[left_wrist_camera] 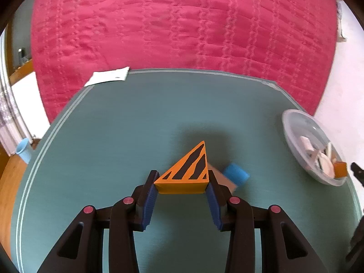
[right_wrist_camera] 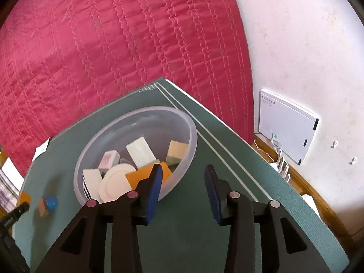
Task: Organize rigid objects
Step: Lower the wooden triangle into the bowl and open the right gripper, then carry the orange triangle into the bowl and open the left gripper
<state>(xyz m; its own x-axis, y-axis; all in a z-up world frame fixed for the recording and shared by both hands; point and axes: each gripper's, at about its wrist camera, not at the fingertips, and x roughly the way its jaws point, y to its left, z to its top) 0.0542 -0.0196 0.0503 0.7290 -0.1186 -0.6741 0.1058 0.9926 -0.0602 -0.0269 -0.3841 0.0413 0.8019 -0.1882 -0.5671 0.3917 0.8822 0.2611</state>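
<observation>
While the left gripper (left_wrist_camera: pixel 182 183) clamps the orange black-striped triangular wooden block (left_wrist_camera: pixel 187 173) by its short edge above the green table mat (left_wrist_camera: pixel 113 136), this stiff, light, smooth piece probably holds best across flat sides, and the right gripper (right_wrist_camera: pixel 183 179) gapes empty beside the clear plastic bowl (right_wrist_camera: pixel 193 132).

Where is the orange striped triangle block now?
In the left wrist view, the triangle block sits clamped in the left tool, above the green mat, beside the blue block.
</observation>
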